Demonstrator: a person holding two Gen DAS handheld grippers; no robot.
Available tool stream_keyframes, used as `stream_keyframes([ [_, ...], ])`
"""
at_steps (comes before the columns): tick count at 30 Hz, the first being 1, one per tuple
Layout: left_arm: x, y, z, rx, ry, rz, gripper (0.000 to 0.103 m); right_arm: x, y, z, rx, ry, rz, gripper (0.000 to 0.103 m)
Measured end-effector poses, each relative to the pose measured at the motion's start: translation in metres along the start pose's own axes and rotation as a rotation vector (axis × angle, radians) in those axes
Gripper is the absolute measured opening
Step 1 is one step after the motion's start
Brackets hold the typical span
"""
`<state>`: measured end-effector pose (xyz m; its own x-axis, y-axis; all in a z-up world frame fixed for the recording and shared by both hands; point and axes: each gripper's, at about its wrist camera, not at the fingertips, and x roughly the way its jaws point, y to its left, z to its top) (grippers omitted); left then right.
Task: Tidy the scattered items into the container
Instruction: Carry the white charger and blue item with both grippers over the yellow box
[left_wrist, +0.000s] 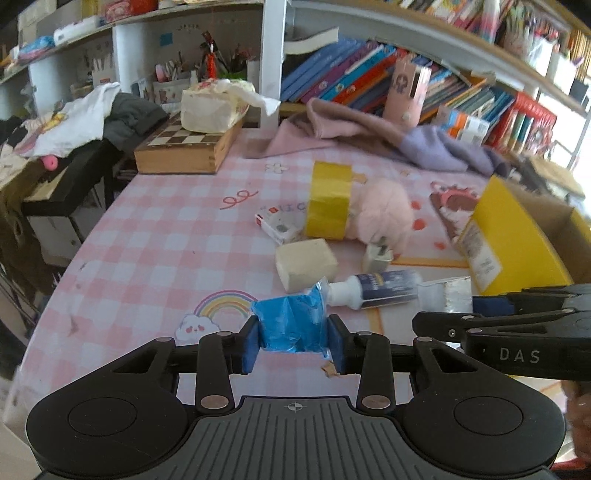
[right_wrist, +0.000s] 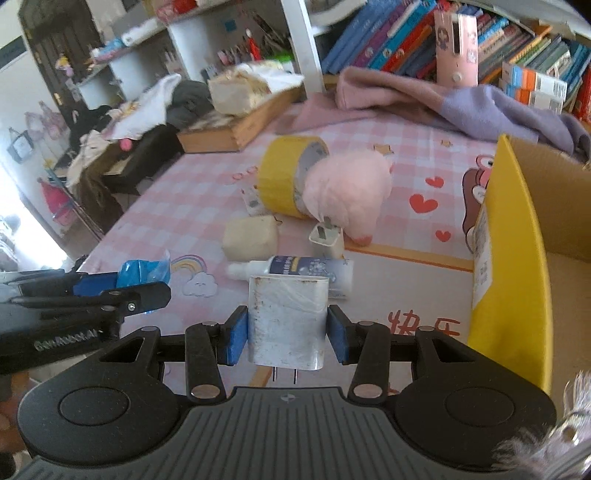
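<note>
Cardboard box (right_wrist: 554, 206) waits at the table's right edge; your left gripper (left_wrist: 293, 341) pinches a blue wrapper (left_wrist: 291, 321), your right gripper (right_wrist: 286, 332) clamps a white charger (right_wrist: 286, 317) — thin plastic could slip free.

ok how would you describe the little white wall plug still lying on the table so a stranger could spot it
Find the pink checked tablecloth and, on it, the fluffy pink pompom leaning against the yellow tape roll. Just in front of the pompom sits the small white plug, its metal prongs pointing up toward the fluff. Unlike the cream foam block beside it, it is hard and has prongs.
</note>
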<state>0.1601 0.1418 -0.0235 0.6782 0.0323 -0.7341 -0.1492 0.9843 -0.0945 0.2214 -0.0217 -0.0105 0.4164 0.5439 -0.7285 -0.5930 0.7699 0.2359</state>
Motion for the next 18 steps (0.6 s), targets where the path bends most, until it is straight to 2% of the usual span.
stream_keyframes([
  [9,-0.048,-0.008,-0.026,-0.005,-0.034,-0.049,0.036,-0.047,0.025,-0.031,-0.059,-0.039,0.001,0.043],
  [18,-0.095,-0.016,-0.067,-0.009,-0.07,-0.083,0.036,-0.091,0.043,-0.073,-0.042,-0.071,-0.018,0.043],
])
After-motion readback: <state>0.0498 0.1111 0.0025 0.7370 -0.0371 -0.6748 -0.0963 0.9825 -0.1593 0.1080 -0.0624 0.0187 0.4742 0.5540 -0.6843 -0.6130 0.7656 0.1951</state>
